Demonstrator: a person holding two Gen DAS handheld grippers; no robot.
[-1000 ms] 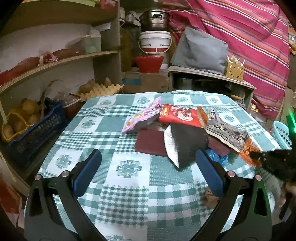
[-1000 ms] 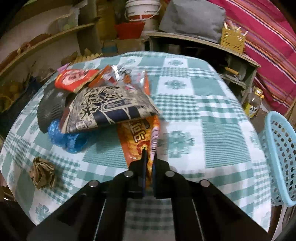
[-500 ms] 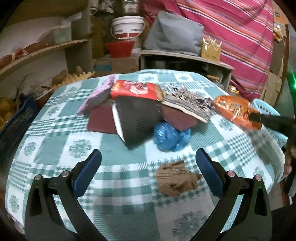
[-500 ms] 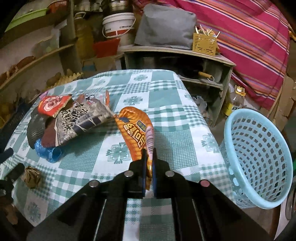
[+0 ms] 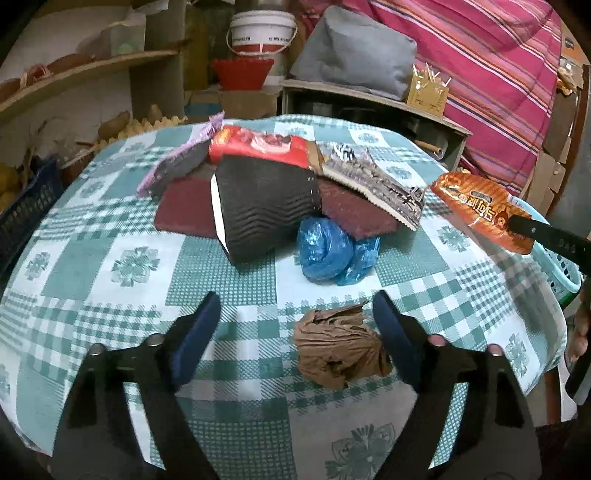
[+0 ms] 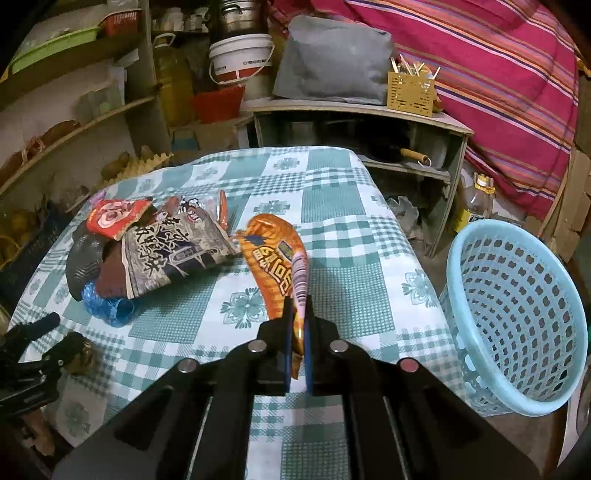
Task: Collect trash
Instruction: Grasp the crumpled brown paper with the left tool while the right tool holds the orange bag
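A crumpled brown paper ball (image 5: 338,347) lies on the green checked tablecloth (image 5: 110,258) between the jaws of my left gripper (image 5: 295,314). Those jaws are closing, the right pad close to the ball, the left pad still apart from it. Behind it lie a blue plastic wad (image 5: 334,251) and a heap of wrappers (image 5: 266,192). My right gripper (image 6: 298,310) is shut on an orange snack wrapper (image 6: 273,258), lifted off the table. A light blue basket (image 6: 517,317) stands to its right beside the table. The orange snack wrapper (image 5: 480,210) also shows at the right of the left wrist view.
A low wooden shelf (image 6: 354,110) with a grey cushion and a yellow holder stands behind the table. Curved shelves (image 5: 85,74), a white bucket (image 5: 262,31) and a red bowl fill the back left. A dark blue crate (image 5: 26,206) sits left of the table.
My left gripper came down toward the brown paper ball and its jaws narrowed around it. My right gripper pulled the orange wrapper off the heap, up and toward the basket.
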